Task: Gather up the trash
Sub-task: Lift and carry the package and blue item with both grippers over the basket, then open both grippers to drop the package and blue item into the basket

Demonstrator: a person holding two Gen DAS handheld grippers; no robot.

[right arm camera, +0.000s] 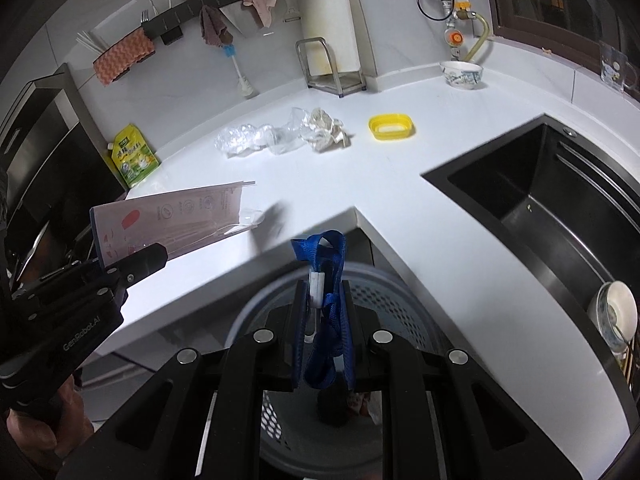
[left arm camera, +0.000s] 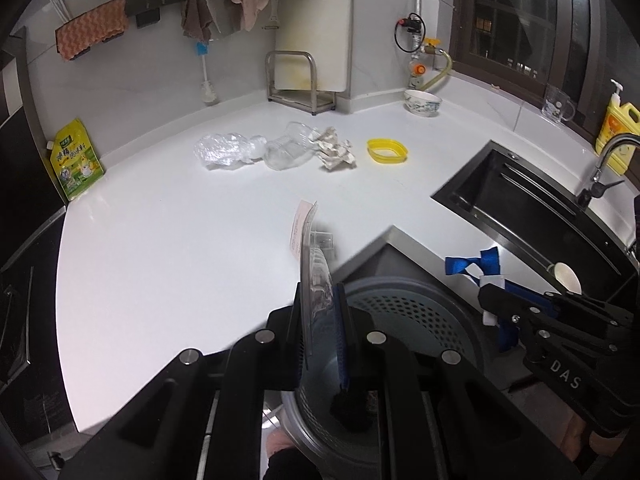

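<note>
Desk (left arm camera: 160, 248): white L-shaped top; sink (left arm camera: 520, 208) cut into its right arm.
Bin (left arm camera: 420, 320): grey perforated basket below the desk's inner corner, beneath both tongs.
Remaining trash: crumpled clear film (left arm camera: 224, 152), clear plastic bottle (left arm camera: 288, 148) and wadded paper (left arm camera: 336, 148), touching in a row near the back edge; yellow lid (left arm camera: 387, 151) just beside, apart.
Left tongs (left arm camera: 320, 316): closed on a flat plastic-and-card package (right arm camera: 172, 224), held over the front edge.
Right tongs (right arm camera: 322, 312): closed on a blue strap (right arm camera: 328, 312) with a white tag, over the bin.
Handling, judged: all light. Package is stiff and slick, so grip an edge. Strap is limp; pinch the bunched middle. Film and paper crush easily.
</note>
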